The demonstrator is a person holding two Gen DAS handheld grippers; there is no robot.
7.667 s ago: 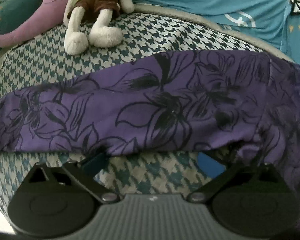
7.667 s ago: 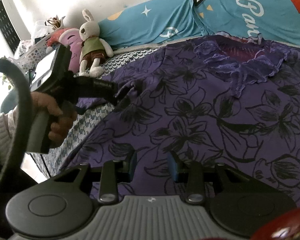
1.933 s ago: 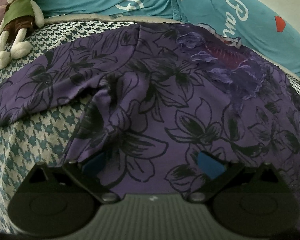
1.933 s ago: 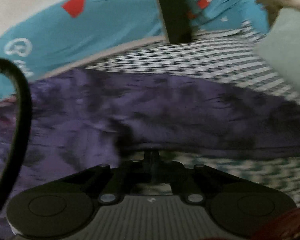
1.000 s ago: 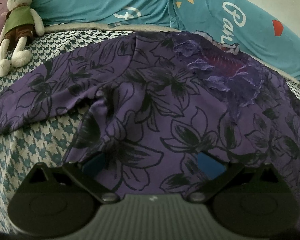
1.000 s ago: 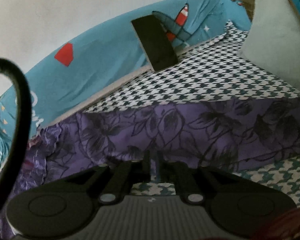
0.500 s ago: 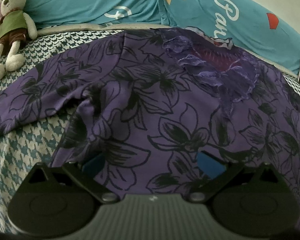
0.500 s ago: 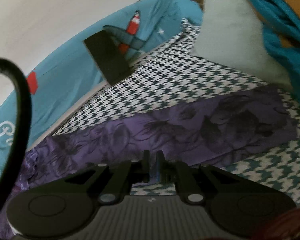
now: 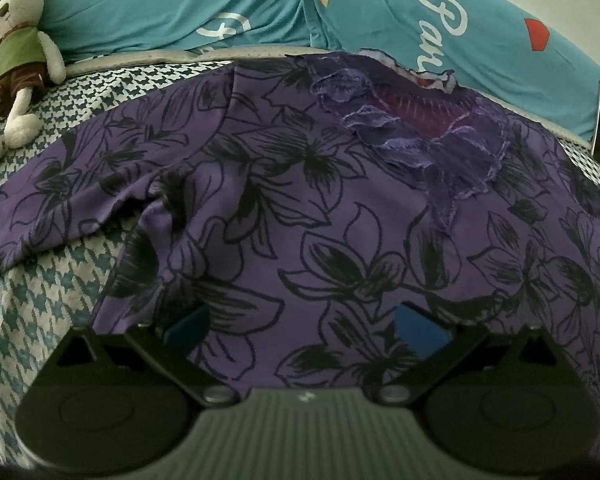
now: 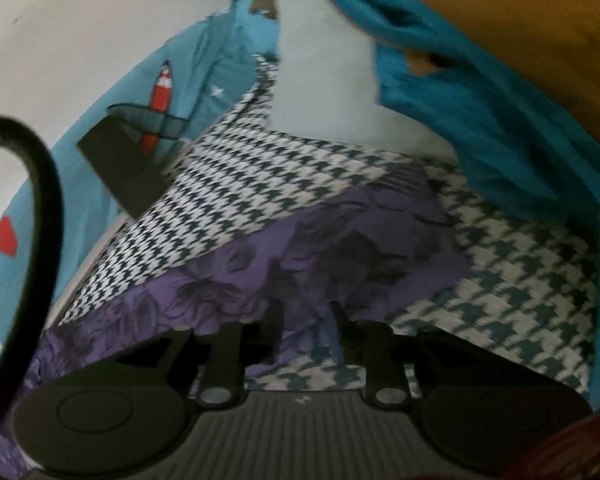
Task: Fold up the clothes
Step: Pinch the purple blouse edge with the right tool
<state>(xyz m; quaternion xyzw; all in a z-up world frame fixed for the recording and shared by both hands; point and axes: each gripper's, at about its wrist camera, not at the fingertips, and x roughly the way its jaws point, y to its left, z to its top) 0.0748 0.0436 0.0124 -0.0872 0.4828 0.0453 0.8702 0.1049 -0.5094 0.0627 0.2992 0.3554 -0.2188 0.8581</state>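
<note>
On the houndstooth bedspread point(image 9: 48, 280) the purple floral top point(image 9: 308, 216) lies spread front-up, its ruffled neckline point(image 9: 424, 136) toward the teal pillows point(image 9: 220, 4). The left gripper point(image 9: 306, 326) hovers low over the hem with its jaws wide apart, much as it did a second ago. The change is on the other side: the right gripper point(image 10: 306, 322), whose jaws were pressed together half a second ago, now shows a narrow gap and sits right at the near edge of the outstretched sleeve point(image 10: 340, 256). The view is blurred, so I cannot tell whether cloth is between the jaws. It looks like a reach for the sleeve, to fold it in over the body.
</note>
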